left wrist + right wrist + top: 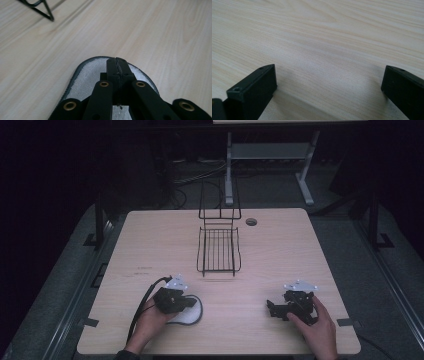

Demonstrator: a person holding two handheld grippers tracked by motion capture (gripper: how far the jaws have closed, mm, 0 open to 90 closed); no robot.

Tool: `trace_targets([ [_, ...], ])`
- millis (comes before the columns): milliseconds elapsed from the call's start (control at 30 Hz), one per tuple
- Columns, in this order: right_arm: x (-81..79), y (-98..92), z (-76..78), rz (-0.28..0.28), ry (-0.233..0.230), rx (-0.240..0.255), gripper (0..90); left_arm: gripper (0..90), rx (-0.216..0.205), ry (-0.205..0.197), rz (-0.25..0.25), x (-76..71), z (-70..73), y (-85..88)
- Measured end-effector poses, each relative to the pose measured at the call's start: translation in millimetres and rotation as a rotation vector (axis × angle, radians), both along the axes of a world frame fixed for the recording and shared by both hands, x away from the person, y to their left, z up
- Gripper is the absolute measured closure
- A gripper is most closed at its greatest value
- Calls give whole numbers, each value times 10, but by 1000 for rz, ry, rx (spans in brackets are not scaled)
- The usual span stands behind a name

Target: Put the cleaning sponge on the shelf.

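A white oval pad (194, 316) with a dark rim lies flat near the table's front left. My left gripper (188, 303) rests over it, held by the person's left hand. In the left gripper view the pad (85, 75) spreads under and past the jaws, and the left gripper (117, 62) is shut, its jaws pressed together with nothing visible between them. My right gripper (270, 309) sits low at the front right, pointing left. In its own view the right gripper (329, 75) is wide open over bare wood.
A black wire rack (218, 251) stands in the middle of the light wooden table (150, 245), its tall back toward the far edge; one corner (40, 6) shows in the left gripper view. A cable hole (251, 221) lies behind it.
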State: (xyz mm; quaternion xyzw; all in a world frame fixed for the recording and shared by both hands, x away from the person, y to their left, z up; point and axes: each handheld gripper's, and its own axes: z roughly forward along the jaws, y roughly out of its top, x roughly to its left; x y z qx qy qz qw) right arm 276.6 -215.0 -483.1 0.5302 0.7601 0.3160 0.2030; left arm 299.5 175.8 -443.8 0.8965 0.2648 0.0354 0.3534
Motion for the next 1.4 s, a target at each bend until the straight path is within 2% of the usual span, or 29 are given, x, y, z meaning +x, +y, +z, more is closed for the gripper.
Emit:
trace_targets([
  [500,1,-1,0,2,-1,-1,0,897,5,-14,74,331,-13,92],
  [633,0,0,0,1,-1,-1,0,896,-19,-15,89,345,-1,107],
  [700,1,1,0,0,-1,0,0,886,-50,-24,98,316,52,135],
  [767,0,1,0,0,-1,0,0,834,-76,-30,102,291,126,194],
  [833,0,1,0,0,-1,1,0,775,-121,-37,118,267,190,276],
  [867,0,1,0,0,0,0,0,686,-131,-35,118,262,218,326],
  [900,0,1,0,0,0,0,0,686,-134,-38,119,251,240,373],
  [933,0,1,0,0,-1,0,0,603,-141,-46,123,241,255,423],
  [967,0,1,0,0,-1,0,0,603,-144,-48,123,237,262,473],
  [1100,3,3,0,1,0,1,0,386,-140,-42,132,242,220,689],
  [1133,3,3,0,1,0,1,0,350,-140,-42,132,242,220,689],
  [1167,4,3,0,2,0,2,0,350,-139,-44,129,251,196,733],
  [1300,4,4,1,6,0,0,0,170,-127,-28,129,286,135,825],
  [1400,4,5,1,10,0,-1,0,144,-122,-29,121,302,94,839],
])
